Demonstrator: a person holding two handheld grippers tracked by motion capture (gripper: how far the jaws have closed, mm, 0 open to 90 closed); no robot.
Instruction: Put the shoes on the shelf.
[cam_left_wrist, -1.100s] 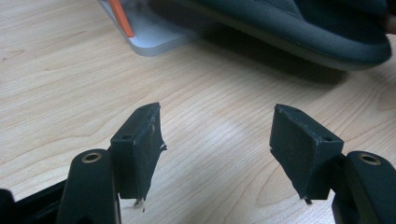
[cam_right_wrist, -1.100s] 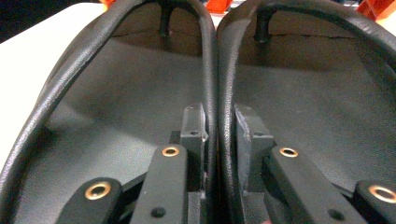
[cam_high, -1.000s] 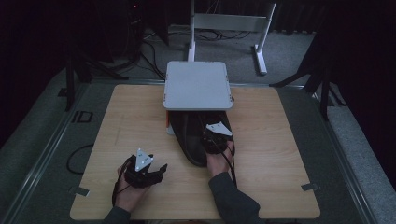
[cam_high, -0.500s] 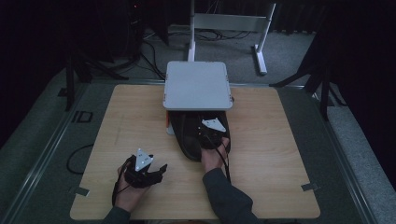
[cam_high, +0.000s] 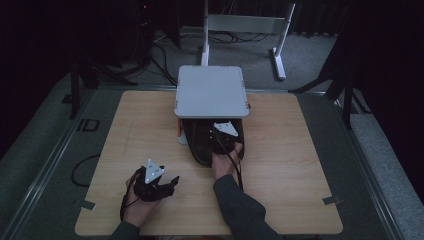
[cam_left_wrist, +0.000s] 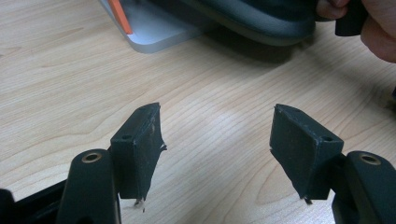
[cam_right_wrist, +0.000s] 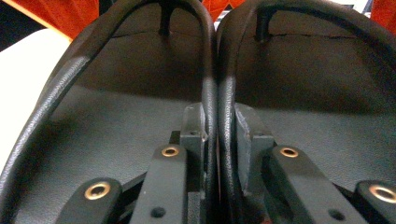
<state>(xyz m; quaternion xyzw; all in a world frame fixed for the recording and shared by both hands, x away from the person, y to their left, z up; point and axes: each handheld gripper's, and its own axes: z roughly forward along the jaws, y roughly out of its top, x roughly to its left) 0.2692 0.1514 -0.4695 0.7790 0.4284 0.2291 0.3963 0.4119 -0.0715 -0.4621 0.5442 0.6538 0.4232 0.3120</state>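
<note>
Two black flip-flops (cam_high: 212, 142) lying side by side mid-tabletop (cam_high: 300, 165), long axes running near to far, toes under grey shelf (cam_high: 211, 91). Right gripper (cam_right_wrist: 218, 135) pinching both inner straps (cam_right_wrist: 211, 93) together. Left gripper (cam_left_wrist: 217, 135) resting near, jaws apart, empty. Orange piece (cam_left_wrist: 120, 16) beside shelf base.

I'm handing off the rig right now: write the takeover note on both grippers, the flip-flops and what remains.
Right gripper: shut on the two inner straps of the black flip-flops, pinching them together.
Left gripper: open, nothing between its jaws, low over the wooden table at the near left.
Flip-flops: side by side on the table, toes under the grey platform.
Done: pair gripped.
Left: probably moving the pair in or out from under the platform; which way cannot be told.
</note>
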